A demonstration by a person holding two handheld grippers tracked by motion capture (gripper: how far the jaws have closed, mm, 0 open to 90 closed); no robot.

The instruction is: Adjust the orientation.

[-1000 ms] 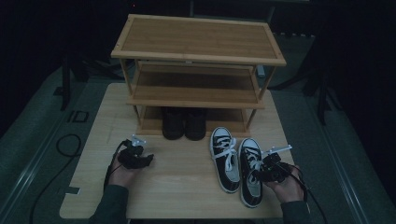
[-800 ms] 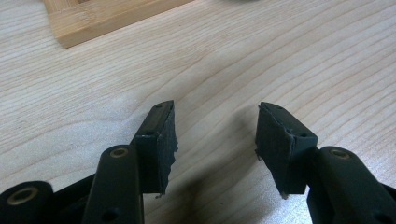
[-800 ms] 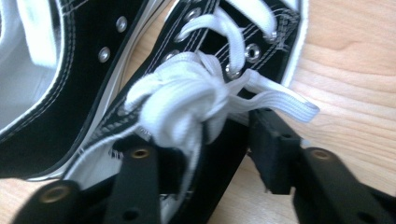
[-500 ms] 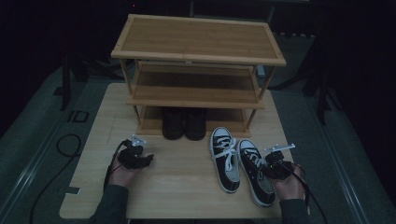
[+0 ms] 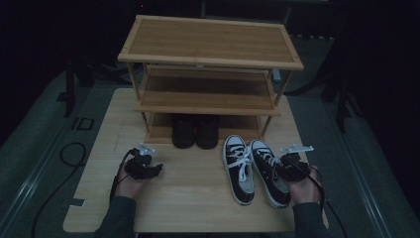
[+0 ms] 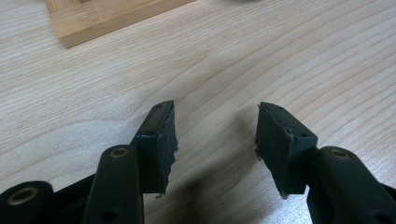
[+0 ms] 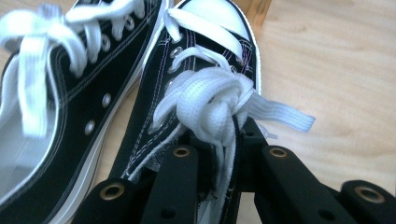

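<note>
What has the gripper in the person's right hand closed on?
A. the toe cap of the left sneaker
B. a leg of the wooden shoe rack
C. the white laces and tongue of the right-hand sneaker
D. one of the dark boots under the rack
C: in the right gripper view, the right gripper has its jaws closed tight around the knotted white laces of the right-hand sneaker, after just closing.

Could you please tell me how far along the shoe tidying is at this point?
Done: a dark pair of shoes already sits on the bottom shelf of the rack. In hand: the right gripper has just been closing, its fingers now pinching the laces of the right sneaker. Left: both sneakers, including the left sneaker, are on the table. The left gripper is open, holding nothing.
</note>
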